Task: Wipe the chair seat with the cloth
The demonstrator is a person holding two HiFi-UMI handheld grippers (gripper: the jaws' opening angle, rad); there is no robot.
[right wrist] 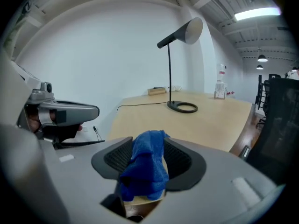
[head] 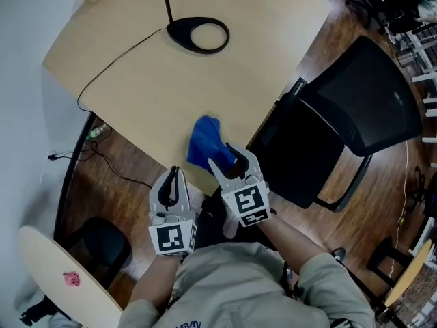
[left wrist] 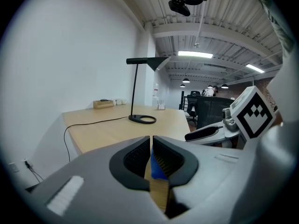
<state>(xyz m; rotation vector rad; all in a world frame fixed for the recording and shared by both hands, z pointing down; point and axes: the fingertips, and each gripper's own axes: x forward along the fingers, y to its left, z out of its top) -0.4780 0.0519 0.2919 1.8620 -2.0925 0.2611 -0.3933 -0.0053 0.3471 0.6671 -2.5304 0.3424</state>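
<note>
Blue cloth (head: pixel 205 141) lay bunched on the bench (head: pixel 136 80), close to its near edge. Right claw (head: pixel 225 157) stood wide around the cloth, pads off it. Left claw (head: pixel 173 178) was closed to a slit, just off that edge. Black chair (head: pixel 321 142) stood beside the bench's right edge. Open benchtop ran from cloth to lamp base (head: pixel 199 34).

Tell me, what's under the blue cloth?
The cloth lies on the table, near its edge. Only bare wood shows around it; the spot beneath is covered.
</note>
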